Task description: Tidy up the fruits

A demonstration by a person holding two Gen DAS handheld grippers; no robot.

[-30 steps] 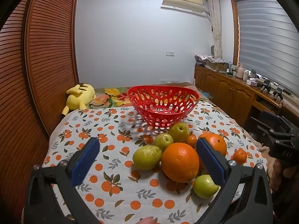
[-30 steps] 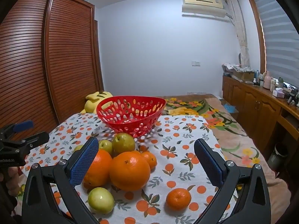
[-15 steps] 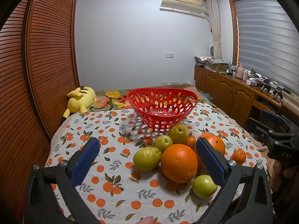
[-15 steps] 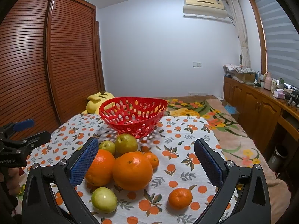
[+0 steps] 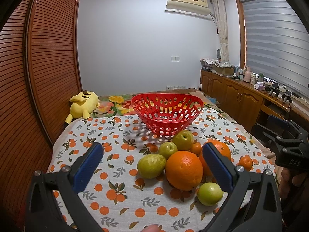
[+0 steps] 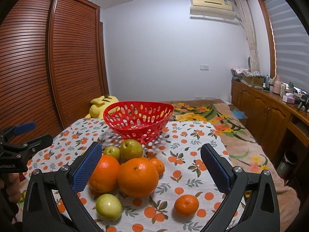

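An empty red perforated basket stands at the far middle of the table. In front of it lies a cluster of fruit: two large oranges, several green fruits and small tangerines. My left gripper is open and empty, above the table's near edge, left of the cluster. My right gripper is open and empty, above the near edge with the oranges between its fingers' lines. Each gripper shows in the other's view, the right gripper and the left gripper.
The table carries an orange-patterned cloth. A yellow plush toy lies on the bed beyond the table. A slatted wooden wardrobe stands on the left, wooden cabinets with clutter on the right.
Both grippers have tilted or risen slightly, so the basket and fruit sit a little lower in view. Nothing on the table has moved. Both grippers stay open.
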